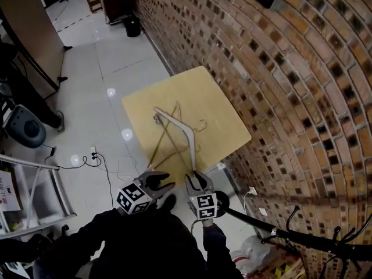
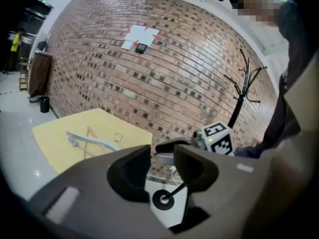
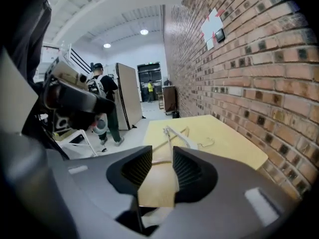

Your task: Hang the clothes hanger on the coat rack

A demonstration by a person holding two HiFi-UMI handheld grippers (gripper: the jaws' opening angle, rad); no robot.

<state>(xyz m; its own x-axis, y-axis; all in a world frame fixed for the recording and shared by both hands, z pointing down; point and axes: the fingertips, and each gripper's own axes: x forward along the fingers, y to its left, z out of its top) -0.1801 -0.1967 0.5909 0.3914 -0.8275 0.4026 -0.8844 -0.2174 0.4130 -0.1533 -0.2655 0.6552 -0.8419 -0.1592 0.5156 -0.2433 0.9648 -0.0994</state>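
Head view: the left gripper (image 1: 164,180) and right gripper (image 1: 195,179) hover open and empty, just short of the square yellow-topped table (image 1: 224,106). On it a pale grey plastic clothes hanger (image 1: 177,125) lies across a thin wooden hanger (image 1: 165,141). The black metal coat rack (image 1: 325,244) stands well apart.

Left gripper view: nothing sits between the spread jaws.

Right gripper view: the jaws aim at the grey hanger (image 3: 180,137). It is probably best pinched near its hook and lifted clear.

Count: two grippers, one table, one rack, at least two hangers.

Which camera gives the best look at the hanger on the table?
The head view: it looks down on the whole hanger, lying flat on the table. The left gripper view shows it small and side-on at the left; the right gripper view shows it foreshortened, end-on.
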